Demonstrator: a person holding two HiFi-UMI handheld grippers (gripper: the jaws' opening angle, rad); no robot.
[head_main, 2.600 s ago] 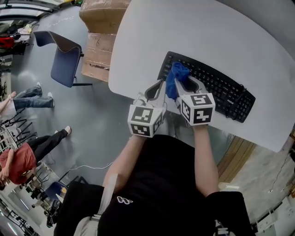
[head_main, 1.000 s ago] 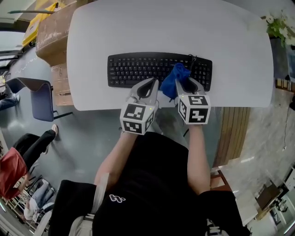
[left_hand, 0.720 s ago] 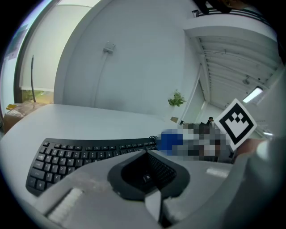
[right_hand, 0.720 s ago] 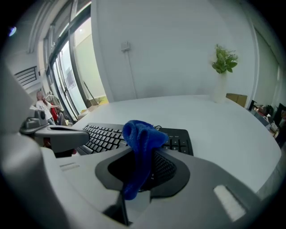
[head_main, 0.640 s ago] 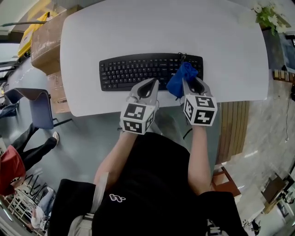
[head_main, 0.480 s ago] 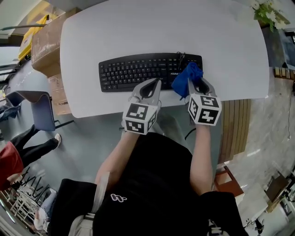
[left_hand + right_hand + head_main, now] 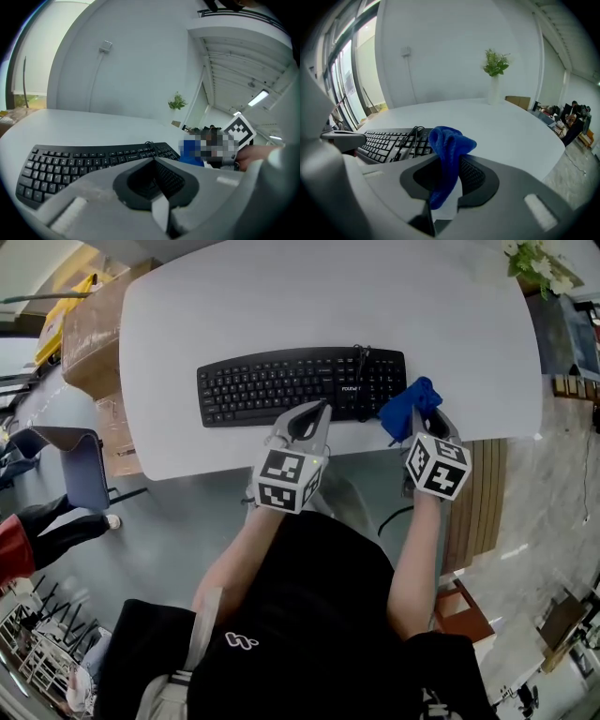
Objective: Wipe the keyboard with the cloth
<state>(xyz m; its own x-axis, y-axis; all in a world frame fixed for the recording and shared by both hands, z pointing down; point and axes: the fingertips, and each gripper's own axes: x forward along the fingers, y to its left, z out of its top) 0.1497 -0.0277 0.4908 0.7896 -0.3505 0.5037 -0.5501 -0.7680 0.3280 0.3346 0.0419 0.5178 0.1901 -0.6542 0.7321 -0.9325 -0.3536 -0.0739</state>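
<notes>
1. A white table (image 7: pixel 281 296) is seen from above, with a black keyboard (image 7: pixel 300 385) laid lengthwise close to its near edge.
2. A blue cloth (image 7: pixel 410 407) is clamped in the right gripper (image 7: pixel 419 421). The jaws are closed on it, and a bunched wad stands out past their tips.
3. The cloth is held just beside the keyboard's right end, at its near corner. Whether it touches the table cannot be told.
4. The left gripper (image 7: pixel 319 412) is closed with nothing between its jaws. Its tips are placed at the keyboard's near edge, right of the middle. Contact with the keyboard cannot be confirmed.
5. The step in hand is judged to be a wiping pass, with the cloth now off the keys at the right end.
6. For a good pass, only the protruding wad should be laid on the keys, so that the hard jaw tips are kept off them.
7. Light, even pressure along the rows is advised. The keyboard could be steadied by the closed left gripper so that it is not pushed along.
8. A black cable (image 7: pixel 408 136) is looped on the keyboard's rear right part. A snag there should be guarded against.
9. Wide bare table is left behind the keyboard and to its right.
10. The near table edge lies just beside the keyboard, so little room is given on that side.
11. A vase of greenery (image 7: pixel 495 75) stands at the far right corner, well apart from the keyboard.
12. Cardboard boxes (image 7: pixel 80 334) and a chair (image 7: pixel 75 460) are seen on the floor past the table's left end.
</notes>
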